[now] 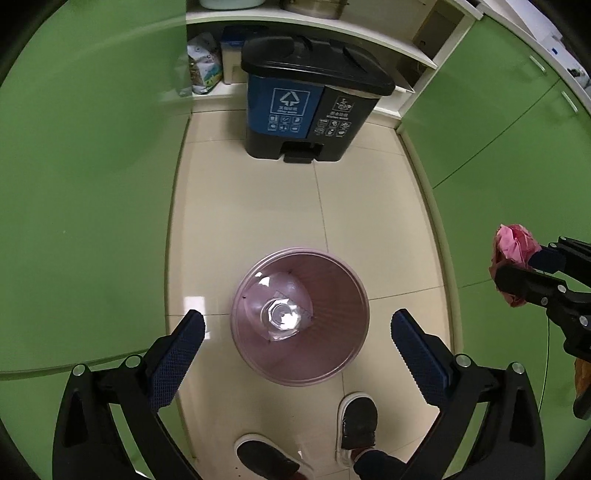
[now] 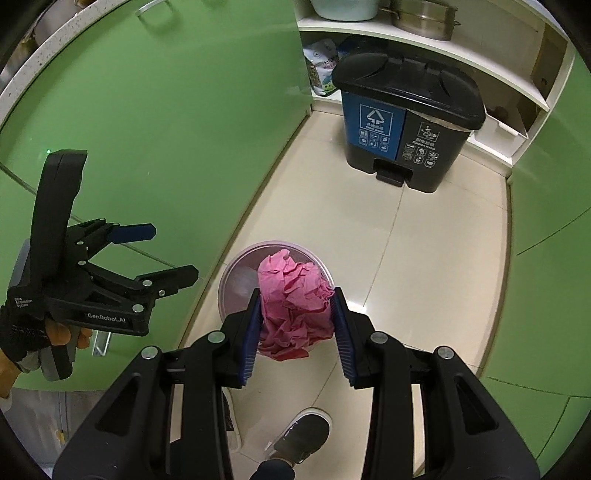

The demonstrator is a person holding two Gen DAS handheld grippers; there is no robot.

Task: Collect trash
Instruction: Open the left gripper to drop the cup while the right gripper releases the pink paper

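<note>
A round pink wastebasket (image 1: 332,295) stands on the tiled floor below my left gripper (image 1: 297,325), which is open and empty above it. A clear plastic bottle (image 1: 282,314) lies inside the basket. My right gripper (image 2: 295,310) is shut on a crumpled pink paper ball (image 2: 291,299), held above the basket's rim (image 2: 236,266). The paper ball also shows in the left wrist view (image 1: 511,247), to the right of the basket, with the right gripper (image 1: 532,269) around it. The left gripper shows in the right wrist view (image 2: 173,254), open, at the left.
A two-part pedal bin (image 1: 314,103) with a black lid, blue and grey fronts, stands at the far end before white shelves (image 1: 295,22). Green cabinet doors (image 1: 85,184) line both sides of the narrow floor. The person's shoes (image 1: 358,424) are just behind the basket.
</note>
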